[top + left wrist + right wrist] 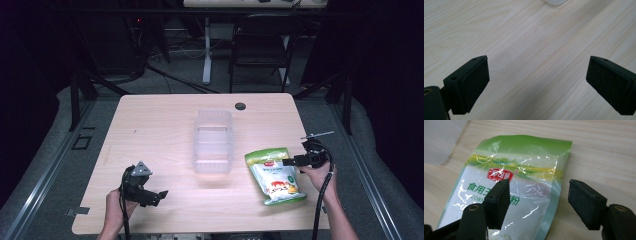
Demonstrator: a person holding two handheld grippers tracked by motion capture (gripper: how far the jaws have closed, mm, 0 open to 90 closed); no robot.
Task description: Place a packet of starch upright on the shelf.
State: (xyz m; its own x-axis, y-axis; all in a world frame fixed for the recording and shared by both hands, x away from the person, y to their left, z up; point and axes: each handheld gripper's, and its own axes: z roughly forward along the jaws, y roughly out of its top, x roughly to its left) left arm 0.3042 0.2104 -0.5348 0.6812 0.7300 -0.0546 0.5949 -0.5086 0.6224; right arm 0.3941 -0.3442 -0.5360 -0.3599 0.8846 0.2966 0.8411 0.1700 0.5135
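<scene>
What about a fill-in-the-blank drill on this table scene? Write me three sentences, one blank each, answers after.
1. The right gripper has its fingers open around one edge of the green and white ____.
2. The clear plastic bin stands between the pouch and the ____ gripper.
3. The left gripper has nothing between its fingers except the bare wooden ____.

Missing words: pouch; left; table

Bench (150, 125): pale wood grain, smooth, matt. Pouch (524, 170): glossy, crinkled plastic film. Tray (213, 142): translucent frosted plastic. My fingers (584, 203): matt black, finely pitted rubbery pads.
</scene>
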